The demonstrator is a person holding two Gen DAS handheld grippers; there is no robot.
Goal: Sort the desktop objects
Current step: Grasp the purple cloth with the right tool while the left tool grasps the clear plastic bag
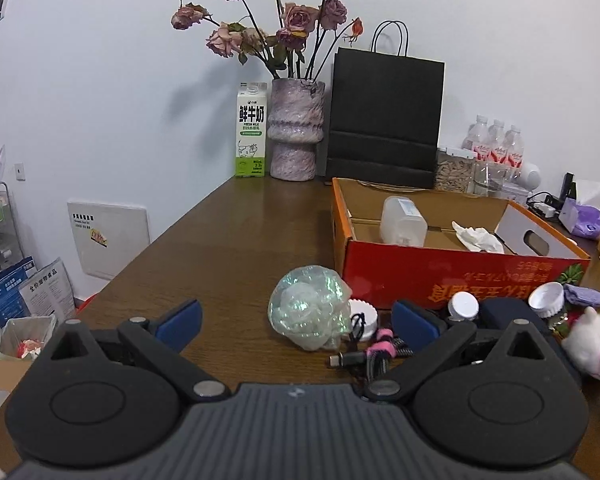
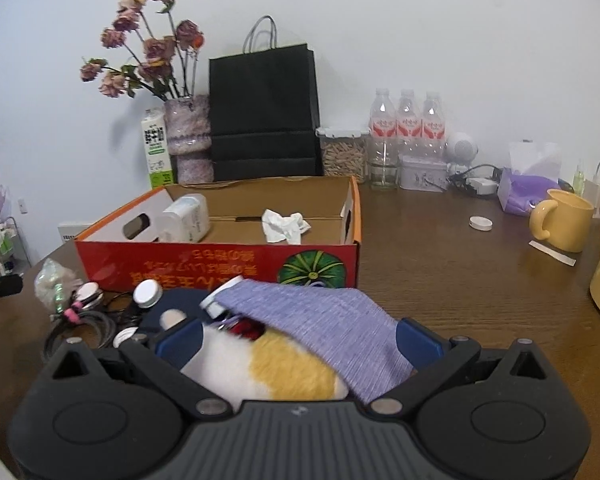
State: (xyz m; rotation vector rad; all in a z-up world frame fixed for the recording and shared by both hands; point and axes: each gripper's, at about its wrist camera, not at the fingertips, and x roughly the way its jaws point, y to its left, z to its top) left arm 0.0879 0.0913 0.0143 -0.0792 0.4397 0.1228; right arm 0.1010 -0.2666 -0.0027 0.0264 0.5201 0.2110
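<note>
The red cardboard box (image 1: 440,276) sits open on the brown table (image 1: 228,248), and everything else is easiest placed from it. Its near wall carries orange characters printed upside down, too warped for me to read, with a green pumpkin picture at one end. Inside lie a translucent white plastic bottle (image 1: 403,221) on its side and a crumpled white tissue (image 1: 477,237).

Just in front of the box, the left gripper (image 1: 296,320) hangs low over the table with its blue-padded fingers (image 1: 180,319) spread wide, nothing between them but a crinkly iridescent plastic wad (image 1: 310,312) that neither pad touches. Beside that wad lie a white cap (image 1: 365,316) and a black cable with pink ties (image 1: 374,350).

Also in front of the box, toward its pumpkin end, the right gripper (image 2: 298,340) has its fingers wide on either side of a white and yellow plush toy (image 2: 268,372) with a lilac ribbed cloth (image 2: 332,324) draped over it; whether the pads actually press the toy I can't quite tell from here.

Behind the box, against the wall, stand a milk carton (image 1: 251,132) reading "FRESH MILK" under large Chinese characters, a mottled pink vase (image 1: 296,130) of dried roses, a black paper bag (image 1: 386,116), and three clear bottles with red labels (image 2: 407,128). Off to the box's far side sits a yellow mug (image 2: 562,220).
</note>
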